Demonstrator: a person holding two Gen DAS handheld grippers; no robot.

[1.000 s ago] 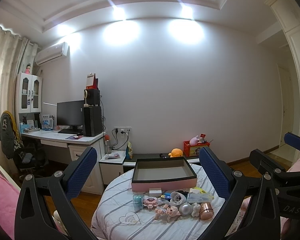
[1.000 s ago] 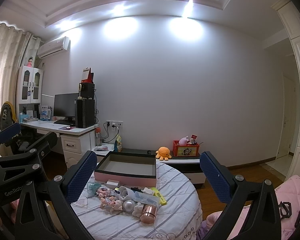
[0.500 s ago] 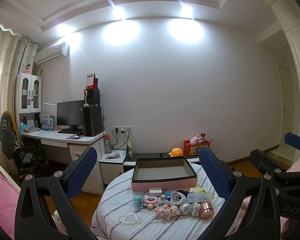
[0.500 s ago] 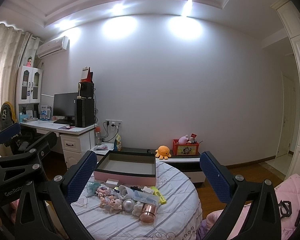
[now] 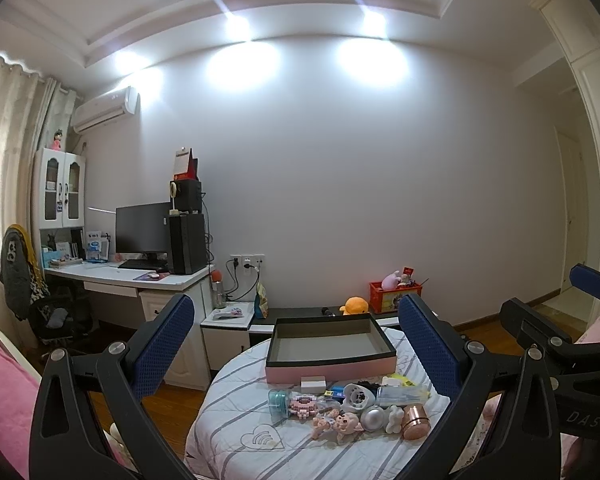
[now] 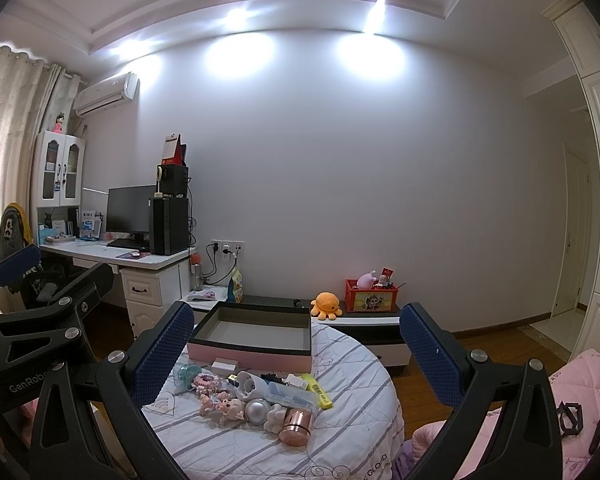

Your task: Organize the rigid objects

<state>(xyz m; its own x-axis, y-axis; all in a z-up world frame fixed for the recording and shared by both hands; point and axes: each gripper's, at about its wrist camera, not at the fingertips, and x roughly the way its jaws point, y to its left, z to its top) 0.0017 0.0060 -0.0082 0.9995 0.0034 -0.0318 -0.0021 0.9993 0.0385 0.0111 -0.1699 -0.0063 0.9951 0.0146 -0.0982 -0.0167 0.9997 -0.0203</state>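
both wrist views level, sharing table (image 5: 236,432) from afar

Box (image 5: 328,368): pink outside, dark rim, grey inside. Under it, tablecloth (image 5: 236,412): white w/ grey stripes. In front of box: rose-gold metal cup (image 6: 296,426), silver dome (image 6: 257,409), pink pig figures (image 6: 224,403), yellow highlighter (image 6: 320,390), teal jar (image 6: 186,374). Behind box: orange octopus plush (image 6: 327,304), red crate (image 6: 371,301).

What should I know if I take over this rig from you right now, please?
Left tongs: open, empty, held above the table.
Right tongs: open, empty, likewise.
Pink box: empty, at the far side of the round table.
Small items, among them the copper cylinder and the pig figurine, lie in a cluster in front of the box.
Done: nothing boxed.
Left: everything.
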